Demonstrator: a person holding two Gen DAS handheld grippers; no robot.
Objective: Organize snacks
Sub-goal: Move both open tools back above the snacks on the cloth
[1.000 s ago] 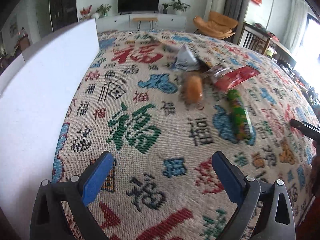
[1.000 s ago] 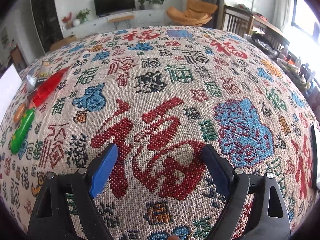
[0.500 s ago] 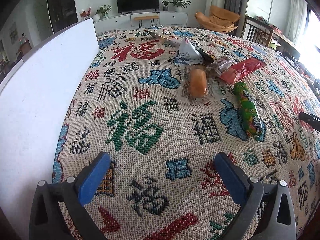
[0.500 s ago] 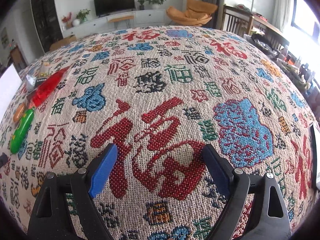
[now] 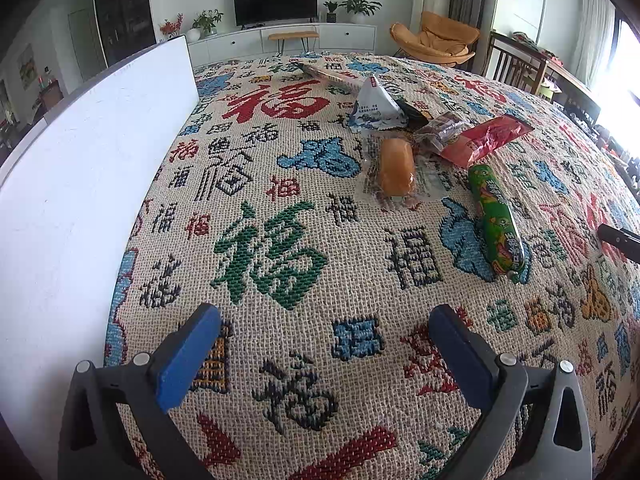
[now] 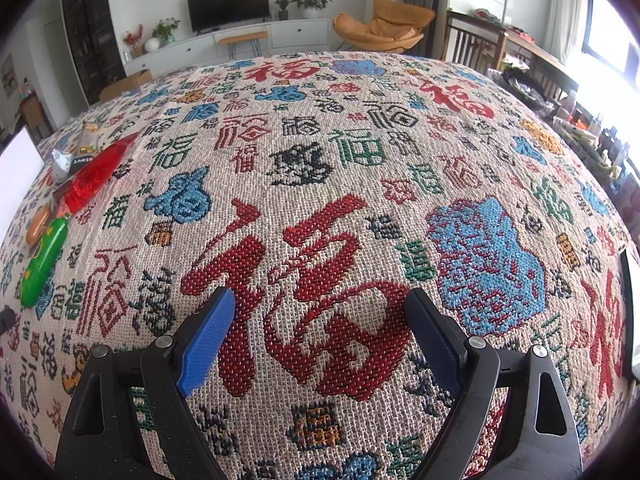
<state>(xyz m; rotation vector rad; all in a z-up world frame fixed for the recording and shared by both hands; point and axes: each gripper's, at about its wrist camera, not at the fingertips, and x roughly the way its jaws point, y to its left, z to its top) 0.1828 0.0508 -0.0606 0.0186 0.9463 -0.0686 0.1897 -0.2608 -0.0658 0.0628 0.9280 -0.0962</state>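
A woven cloth (image 5: pixel 280 264) crowded with red, green and blue Chinese characters covers the whole surface. Beyond its far edge the living room shows a television (image 5: pixel 275 1) on a long white cabinet, potted plants, and an orange lounge chair (image 5: pixel 438 42) toward the right.

Along the left edge of the surface stands a white box (image 5: pixel 80 184), its tall wall upright; what lies inside is hidden. Moving right, the snacks cluster near the far middle: a white-and-blue triangular packet (image 5: pixel 375 107), then a bun in clear wrap (image 5: pixel 396 166) just in front of it, a crinkled clear packet touching a red packet (image 5: pixel 488 138), and nearest the right, a green sausage stick (image 5: pixel 496 222) lying apart, end toward the front edge. A long pale wrapper, possibly another snack, lies behind the triangular packet.

The left hand-held gripper (image 5: pixel 324 322) hovers over bare cloth near the front edge, spread wide, grasping nothing. The right hand-held gripper (image 6: pixel 320 308) is likewise wide apart and empty, well right of the snacks.
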